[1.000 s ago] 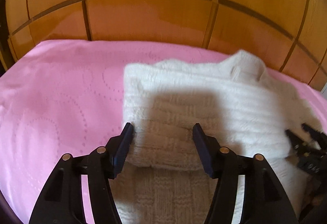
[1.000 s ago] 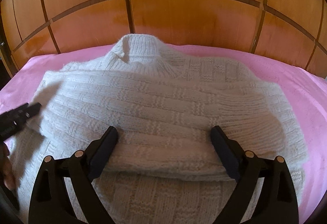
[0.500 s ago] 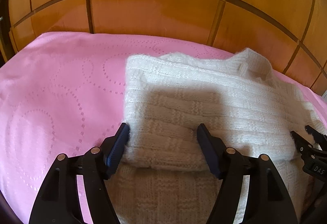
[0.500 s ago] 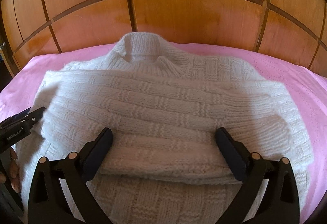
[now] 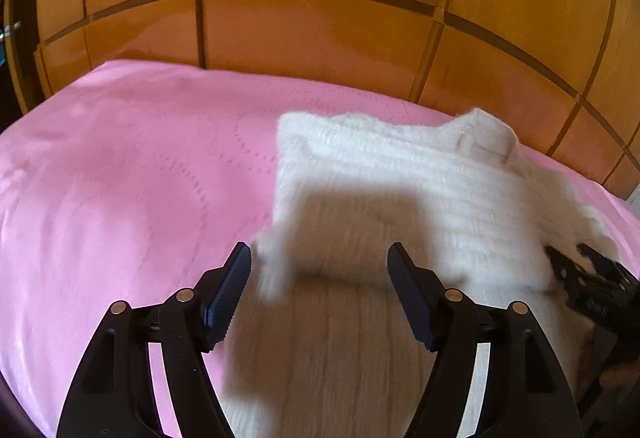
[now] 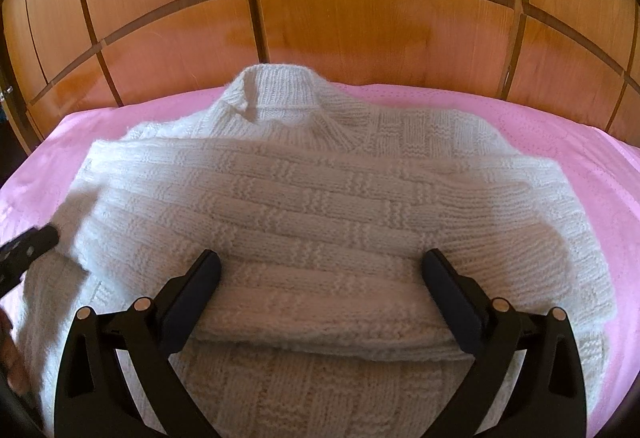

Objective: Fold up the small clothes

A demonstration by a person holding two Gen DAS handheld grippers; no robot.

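Lying folded: white sweater (image 6: 320,198) on pink bedspread (image 5: 120,198)

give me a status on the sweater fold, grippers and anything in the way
Left gripper open, right gripper wide open, neither pinching. White sweater flat on pink cover, sleeves folded across. Nothing in the way.

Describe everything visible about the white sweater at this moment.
The white sweater is a chunky knit with a basket-weave pattern and a ribbed collar pointing toward the wooden headboard. It lies flat on the pink bedspread, a sleeve folded across its front, the cuff nearest the camera. The right gripper stands open over that fold; the left gripper, also open, is at the sweater's left edge. Neither grips it.
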